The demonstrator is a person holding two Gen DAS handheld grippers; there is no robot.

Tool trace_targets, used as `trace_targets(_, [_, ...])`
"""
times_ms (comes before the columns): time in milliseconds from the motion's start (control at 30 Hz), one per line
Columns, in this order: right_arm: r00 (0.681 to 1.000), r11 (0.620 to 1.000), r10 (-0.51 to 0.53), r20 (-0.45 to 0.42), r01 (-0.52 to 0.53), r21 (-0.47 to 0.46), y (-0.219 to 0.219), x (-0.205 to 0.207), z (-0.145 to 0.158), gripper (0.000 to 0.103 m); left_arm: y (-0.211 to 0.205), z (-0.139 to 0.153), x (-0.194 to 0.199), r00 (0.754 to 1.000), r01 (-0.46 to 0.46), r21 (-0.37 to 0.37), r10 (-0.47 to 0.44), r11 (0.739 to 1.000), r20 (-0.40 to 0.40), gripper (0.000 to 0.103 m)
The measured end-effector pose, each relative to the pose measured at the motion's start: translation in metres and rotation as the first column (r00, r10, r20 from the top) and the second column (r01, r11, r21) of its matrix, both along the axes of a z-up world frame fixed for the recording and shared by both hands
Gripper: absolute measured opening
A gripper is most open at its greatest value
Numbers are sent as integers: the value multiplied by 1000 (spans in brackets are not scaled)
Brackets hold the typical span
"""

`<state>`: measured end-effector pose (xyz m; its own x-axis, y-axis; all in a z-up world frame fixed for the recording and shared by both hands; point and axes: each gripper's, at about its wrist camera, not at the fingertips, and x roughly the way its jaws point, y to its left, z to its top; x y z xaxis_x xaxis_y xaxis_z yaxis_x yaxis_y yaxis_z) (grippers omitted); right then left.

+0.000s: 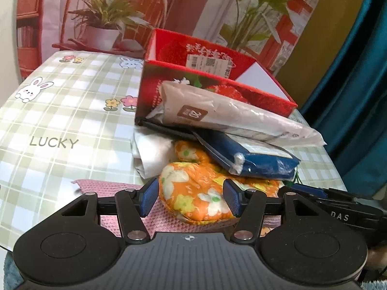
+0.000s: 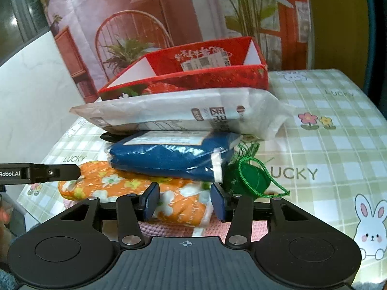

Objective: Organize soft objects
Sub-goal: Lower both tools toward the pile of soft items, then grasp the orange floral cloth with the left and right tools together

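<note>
Two hand-held grippers close on one orange flower-print mitt (image 1: 193,200) at the bottom of a pile near the tabletop's near edge. The left gripper (image 1: 191,199) has its blue pads pressed against the mitt's rounded end, jaws about half open around it; the right gripper (image 2: 185,203) clamps the mitt's other end (image 2: 179,207) in the same way, jaws somewhat narrower. The mitt lies on a pink knitted mat (image 1: 116,188). Stacked on it are one blue cloth pack in clear wrap (image 2: 169,154) and, above that, one white plastic packet (image 2: 174,113) printed with a brown tag reading "40" and Chinese characters too blurred to read. One green tasselled pouch (image 2: 251,178) sits just beside the right gripper's outer pad. Behind the pile stands one open red box (image 1: 212,72) with a strawberry print, white lettering and a barcode label inside. The checked tablecloth (image 1: 60,120) shows rabbits, flowers and the word "LUCKY"; the gripper bodies read "Robot.AI" and "DAS".
</note>
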<state>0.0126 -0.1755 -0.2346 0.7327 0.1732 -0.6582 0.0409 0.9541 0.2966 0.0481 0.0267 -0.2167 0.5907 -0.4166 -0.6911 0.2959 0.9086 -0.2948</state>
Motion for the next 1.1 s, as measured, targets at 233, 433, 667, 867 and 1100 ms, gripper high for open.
trace_targets(233, [999,999,-12,-33,13,34,-4,4,-9,54,2,-9,4,999,5,-26,-6,1000,-48,62])
trace_targets(433, [999,996,-25,-38,28,85,-12,7,-16,58,3,-15,7,998,9,-40,-12,999,-68,62])
trace_targets(667, [1000,997,10,-15,-8,83,-5,5,-12,42,4,-13,6,999,3,-54,-6,999,-54,49])
trace_targets(867, [1000,996,4,1,-4,92,-8,2,-10,32,6,-15,7,999,-7,-72,4,997,-51,36])
trace_targets(1100, [999,992,-5,-32,9,124,-11,6,-18,42,6,-22,13,995,-21,-75,14,997,-99,35])
